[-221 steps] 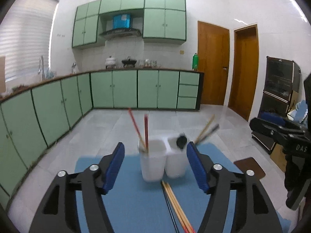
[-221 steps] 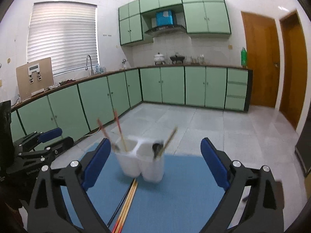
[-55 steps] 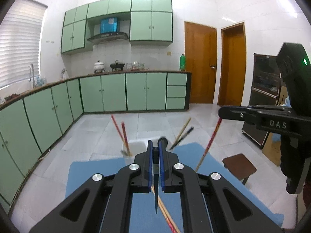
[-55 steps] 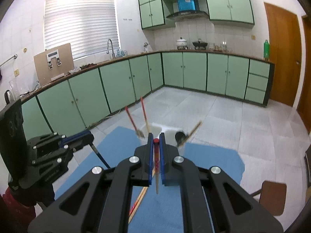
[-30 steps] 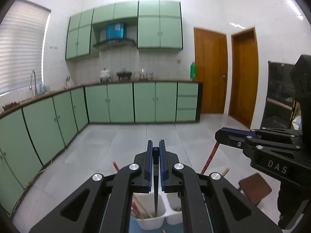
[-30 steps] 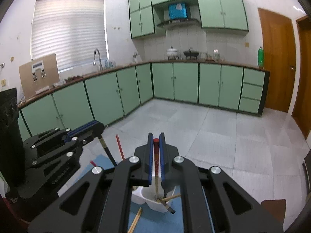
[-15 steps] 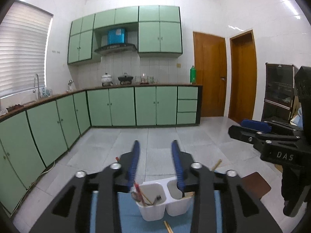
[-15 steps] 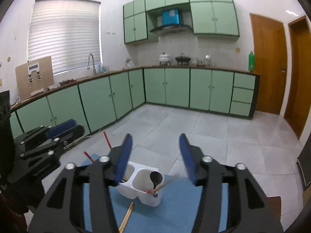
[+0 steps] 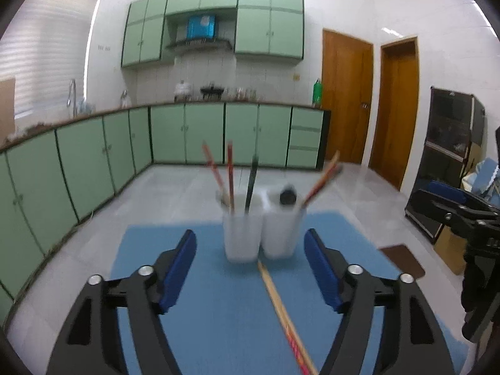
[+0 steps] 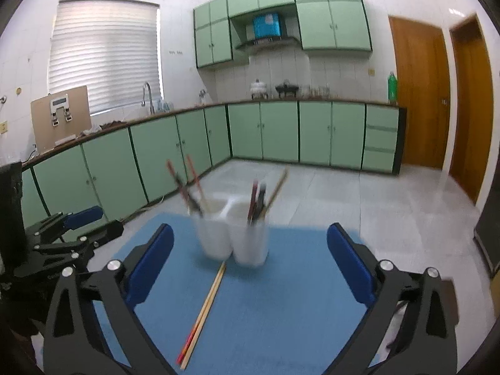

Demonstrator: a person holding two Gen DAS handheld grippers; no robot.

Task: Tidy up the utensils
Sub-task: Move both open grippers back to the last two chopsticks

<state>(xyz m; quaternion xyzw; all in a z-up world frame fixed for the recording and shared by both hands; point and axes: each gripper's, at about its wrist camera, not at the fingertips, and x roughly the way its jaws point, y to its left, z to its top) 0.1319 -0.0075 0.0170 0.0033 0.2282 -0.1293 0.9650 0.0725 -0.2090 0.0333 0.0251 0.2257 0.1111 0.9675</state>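
Note:
A white two-cup holder [image 9: 259,234] stands on the blue mat [image 9: 187,312], blurred. Its left cup holds red chopsticks [image 9: 218,175] and a black chopstick [image 9: 251,184]. The right cup holds a black spoon [image 9: 287,198] and slanting sticks [image 9: 322,181]. A pair of wooden chopsticks [image 9: 281,309] lies on the mat in front. My left gripper [image 9: 249,237] hangs short of the holder, jaws opening, nothing between them. In the right wrist view the holder [image 10: 234,237] and the loose chopsticks [image 10: 206,306] lie ahead of my right gripper [image 10: 250,230], also opening and empty.
The mat ends near the holder's far side, with grey floor tiles beyond. A brown stool [image 9: 403,261] and a black cabinet [image 9: 453,156] stand to the right. Green cupboards [image 10: 109,168] line the left and back walls.
A second ago each gripper was shut on a chopstick above the holder. Both have let go, opened wide and drawn back and down; the black and red sticks now stand in the cups.

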